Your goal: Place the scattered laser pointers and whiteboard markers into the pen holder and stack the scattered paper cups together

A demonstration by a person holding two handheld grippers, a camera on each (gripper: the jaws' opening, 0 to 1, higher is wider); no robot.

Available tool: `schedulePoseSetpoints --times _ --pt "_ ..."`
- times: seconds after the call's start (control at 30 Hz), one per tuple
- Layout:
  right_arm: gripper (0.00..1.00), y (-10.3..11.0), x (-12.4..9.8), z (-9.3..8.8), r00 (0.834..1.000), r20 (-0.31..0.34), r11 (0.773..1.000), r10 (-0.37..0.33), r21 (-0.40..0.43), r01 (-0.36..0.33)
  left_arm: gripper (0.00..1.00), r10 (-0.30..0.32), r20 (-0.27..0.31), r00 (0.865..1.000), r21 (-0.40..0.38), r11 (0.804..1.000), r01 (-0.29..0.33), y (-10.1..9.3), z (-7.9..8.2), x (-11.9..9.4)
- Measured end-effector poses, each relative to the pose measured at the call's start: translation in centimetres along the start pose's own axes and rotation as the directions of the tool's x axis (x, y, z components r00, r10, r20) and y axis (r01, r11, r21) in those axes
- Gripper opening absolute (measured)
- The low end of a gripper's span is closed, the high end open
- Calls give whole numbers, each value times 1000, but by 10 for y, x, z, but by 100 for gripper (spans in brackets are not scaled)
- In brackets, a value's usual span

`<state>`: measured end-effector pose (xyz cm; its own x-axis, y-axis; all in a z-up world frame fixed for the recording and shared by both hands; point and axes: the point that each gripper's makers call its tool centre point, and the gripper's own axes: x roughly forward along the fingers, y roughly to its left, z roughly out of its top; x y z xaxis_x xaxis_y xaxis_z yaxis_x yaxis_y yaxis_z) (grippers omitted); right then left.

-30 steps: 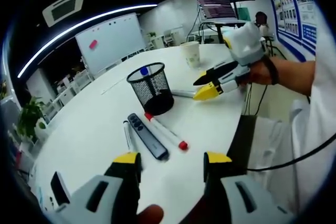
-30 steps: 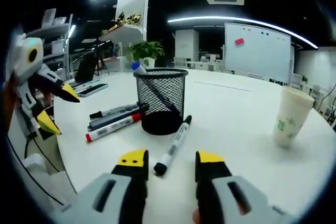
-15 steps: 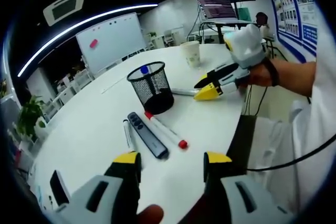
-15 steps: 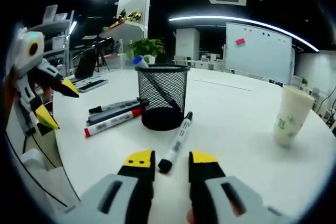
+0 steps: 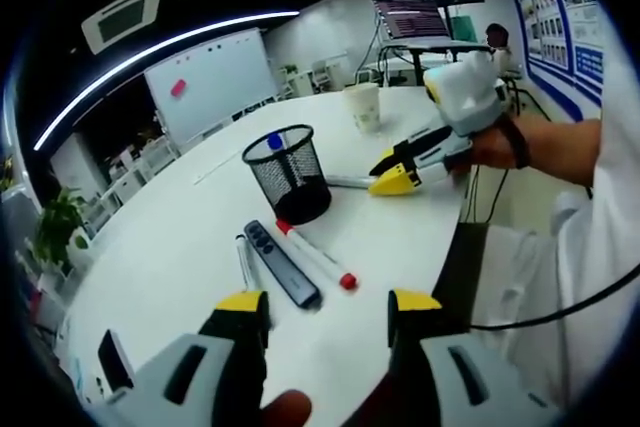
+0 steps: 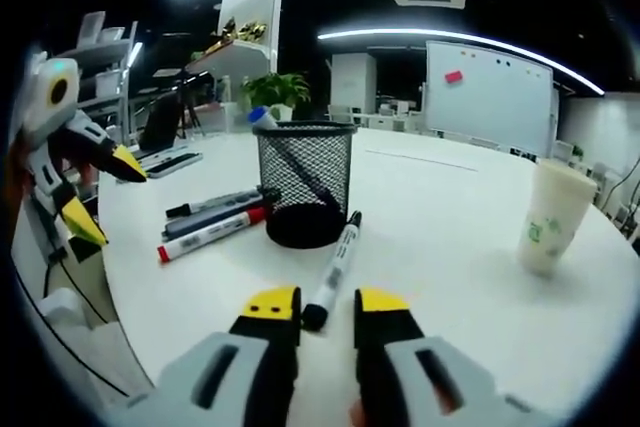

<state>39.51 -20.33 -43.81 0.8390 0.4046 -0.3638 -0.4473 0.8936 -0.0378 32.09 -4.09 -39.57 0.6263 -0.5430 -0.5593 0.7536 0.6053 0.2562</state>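
Note:
A black mesh pen holder (image 5: 290,172) (image 6: 303,185) stands on the white table (image 5: 170,237) with a blue-capped marker (image 5: 274,140) inside. Beside it lie a red-capped marker (image 5: 315,253) (image 6: 205,235), a dark laser pointer (image 5: 282,262) (image 6: 215,217) and a black marker (image 5: 243,259) (image 6: 210,205). A paper cup (image 5: 363,105) (image 6: 548,219) stands upright farther off. My right gripper (image 6: 325,307) (image 5: 405,172) is low over the table, jaws narrowed with a small gap, the end of a black-capped marker (image 6: 335,272) between the tips. My left gripper (image 5: 328,307) (image 6: 100,194) hangs open at the table's edge.
A whiteboard (image 6: 490,97) stands at the back, with a potted plant (image 6: 280,92) beyond the table. A laptop on a stand (image 5: 412,17) sits behind the cup. A small dark device (image 5: 112,359) lies near the table edge. A person's hand (image 5: 500,142) holds the right gripper.
The right gripper's jaws have narrowed around the black-capped marker's end and come a little closer to it. The left gripper has stayed in place, open.

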Motion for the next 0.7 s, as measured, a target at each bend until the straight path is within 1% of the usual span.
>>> schedulePoseSetpoints --times 0.07,0.17,0.27,0.43,0.7 --pt "17 0 0 1 1000 6 1000 -1 4 1 49 -4 0 1000 2 1000 4 -2 0 1" --pt "17 -1 0 1 1000 4 1000 -8 1 8 49 -9 -3 1000 8 1000 9 -3 0 1" --pt "16 -2 0 0 1000 1 1000 -10 13 10 49 -2 -6 1000 7 1000 2 -1 -1 0" --pt "14 -5 1 -2 1000 -7 1000 -24 16 24 49 -2 -7 1000 6 1000 2 -2 -2 -1" --pt "13 -6 2 -2 999 -5 999 -34 -4 34 49 -3 -9 1000 2 1000 3 -2 -3 -1"
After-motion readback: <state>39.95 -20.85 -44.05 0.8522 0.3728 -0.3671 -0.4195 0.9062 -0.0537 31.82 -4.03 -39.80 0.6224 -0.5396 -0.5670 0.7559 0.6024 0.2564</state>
